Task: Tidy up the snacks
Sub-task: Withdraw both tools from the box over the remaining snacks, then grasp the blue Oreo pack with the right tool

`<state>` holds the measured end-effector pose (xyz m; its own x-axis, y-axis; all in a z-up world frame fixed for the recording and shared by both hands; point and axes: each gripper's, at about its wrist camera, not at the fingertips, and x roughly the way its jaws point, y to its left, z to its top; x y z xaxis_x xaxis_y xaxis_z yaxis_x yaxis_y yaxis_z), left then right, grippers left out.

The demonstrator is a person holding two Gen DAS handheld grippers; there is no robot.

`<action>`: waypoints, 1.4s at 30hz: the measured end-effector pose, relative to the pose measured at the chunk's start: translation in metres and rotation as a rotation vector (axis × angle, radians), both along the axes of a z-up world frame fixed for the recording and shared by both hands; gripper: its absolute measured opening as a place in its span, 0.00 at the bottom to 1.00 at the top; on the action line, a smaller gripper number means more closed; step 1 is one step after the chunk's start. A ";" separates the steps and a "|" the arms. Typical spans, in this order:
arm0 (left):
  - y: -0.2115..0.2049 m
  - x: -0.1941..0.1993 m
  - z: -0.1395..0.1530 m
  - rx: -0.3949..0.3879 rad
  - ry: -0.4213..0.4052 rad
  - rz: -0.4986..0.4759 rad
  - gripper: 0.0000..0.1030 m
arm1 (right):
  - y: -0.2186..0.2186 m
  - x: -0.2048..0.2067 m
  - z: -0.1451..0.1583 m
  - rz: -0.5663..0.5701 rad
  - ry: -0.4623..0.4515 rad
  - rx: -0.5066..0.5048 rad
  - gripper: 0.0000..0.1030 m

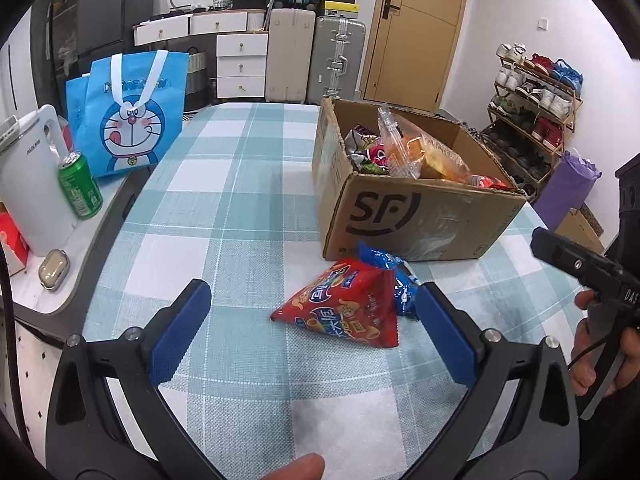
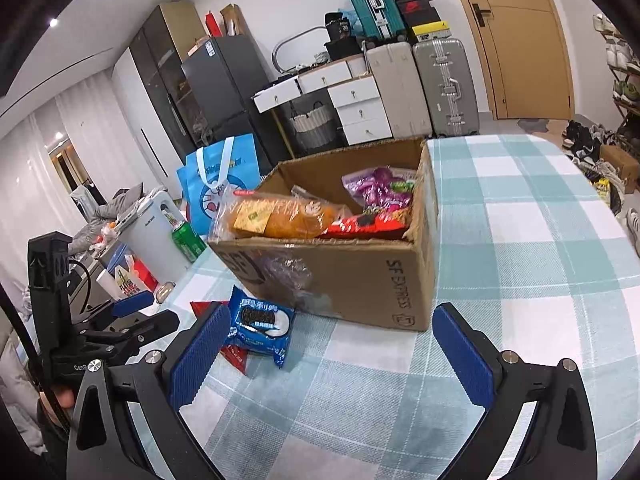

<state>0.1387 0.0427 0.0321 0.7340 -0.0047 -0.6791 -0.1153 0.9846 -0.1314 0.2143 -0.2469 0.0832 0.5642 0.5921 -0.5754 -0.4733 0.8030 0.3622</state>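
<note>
Both claws stand wide open and hold nothing. The red chip bag lies on the checked tablecloth just ahead of the left gripper, nearer its right pad. The blue Oreo pack leans on it just ahead of the right gripper, beside its left pad, with the SF cardboard box of snacks close behind. Likely best: centre one bag between the pads, pinch its seam, not the puffed middle, then lift over the box wall.
</note>
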 end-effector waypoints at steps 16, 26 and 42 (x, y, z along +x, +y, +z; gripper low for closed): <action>0.010 0.019 -0.023 -0.005 0.060 0.015 0.99 | 0.029 -0.002 -0.018 0.055 0.037 -0.028 1.00; 0.019 0.023 -0.030 -0.017 0.074 0.025 0.99 | 0.068 0.014 -0.042 0.087 0.135 -0.062 1.00; 0.048 0.021 -0.031 -0.053 0.076 0.085 0.99 | 0.118 0.039 -0.069 0.116 0.237 -0.108 0.99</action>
<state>0.1593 0.0906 0.0015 0.6800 0.0180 -0.7330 -0.2091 0.9629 -0.1704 0.2531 -0.1285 0.0143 0.3381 0.5730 -0.7465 -0.4766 0.7883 0.3892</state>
